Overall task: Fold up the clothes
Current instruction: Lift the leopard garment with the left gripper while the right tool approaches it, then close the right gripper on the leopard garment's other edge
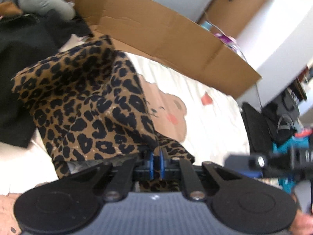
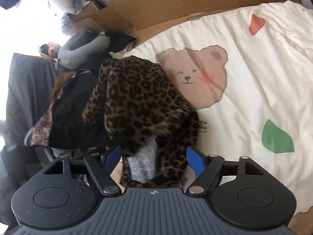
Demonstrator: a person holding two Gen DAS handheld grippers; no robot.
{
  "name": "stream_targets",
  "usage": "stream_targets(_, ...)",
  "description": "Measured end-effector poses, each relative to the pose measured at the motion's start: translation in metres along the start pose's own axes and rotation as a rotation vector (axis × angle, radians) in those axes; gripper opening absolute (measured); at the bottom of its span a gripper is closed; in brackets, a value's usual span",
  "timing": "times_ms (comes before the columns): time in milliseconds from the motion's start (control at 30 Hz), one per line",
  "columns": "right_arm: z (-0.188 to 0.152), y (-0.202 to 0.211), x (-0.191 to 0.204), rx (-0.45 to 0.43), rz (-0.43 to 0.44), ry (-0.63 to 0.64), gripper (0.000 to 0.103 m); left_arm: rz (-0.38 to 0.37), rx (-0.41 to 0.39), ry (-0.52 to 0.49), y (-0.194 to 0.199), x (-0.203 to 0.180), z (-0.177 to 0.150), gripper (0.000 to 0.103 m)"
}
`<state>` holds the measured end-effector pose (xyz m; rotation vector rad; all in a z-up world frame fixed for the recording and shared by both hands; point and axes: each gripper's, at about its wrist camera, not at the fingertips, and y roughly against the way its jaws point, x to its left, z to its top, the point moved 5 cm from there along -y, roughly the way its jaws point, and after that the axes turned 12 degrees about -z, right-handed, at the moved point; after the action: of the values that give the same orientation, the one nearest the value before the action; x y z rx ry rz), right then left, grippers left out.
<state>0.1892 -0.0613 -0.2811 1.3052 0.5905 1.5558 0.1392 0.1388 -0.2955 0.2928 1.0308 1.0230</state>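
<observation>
Leopard garment (image 1: 88, 101) in left claw (image 1: 156, 156)

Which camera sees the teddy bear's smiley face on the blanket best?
The right wrist view: the teddy bear shows its whole smiling face there. In the left wrist view the leopard cloth hides half of the bear, and it looks blurry.

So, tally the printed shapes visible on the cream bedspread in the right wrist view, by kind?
Bear face: 1
Red shape: 1
Green shape: 1
Total: 3
The leopard-print garment may hide more of the bedspread.
</observation>
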Motion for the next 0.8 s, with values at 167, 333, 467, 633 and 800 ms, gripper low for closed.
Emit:
stream_targets(167,0.001,-0.003,0.004,0.014,0.048,-0.021,0.062,-0.029,0.045,-0.059,-0.004,-0.020,-0.009,0.007)
stream_targets(333,-0.001,-0.008,0.014,0.037,0.098,-0.023,0.055,-0.058,0.080,-0.102,-0.008,-0.032,-0.020,0.005)
stream_targets(467,-0.005,-0.015,0.022,0.052,0.094,0.006,0.054,-0.081,0.108,-0.136,-0.012,-0.041,-0.028,0.000)
stream_targets(633,-0.009,-0.029,0.026,0.058,0.052,0.025,0.051,-0.091,0.126,-0.140,-0.013,-0.043,-0.036,0.000)
stream_targets(800,-0.009,-0.041,0.027,0.051,0.014,0.034,0.051,-0.097,0.111,-0.106,-0.011,-0.034,-0.037,0.000)
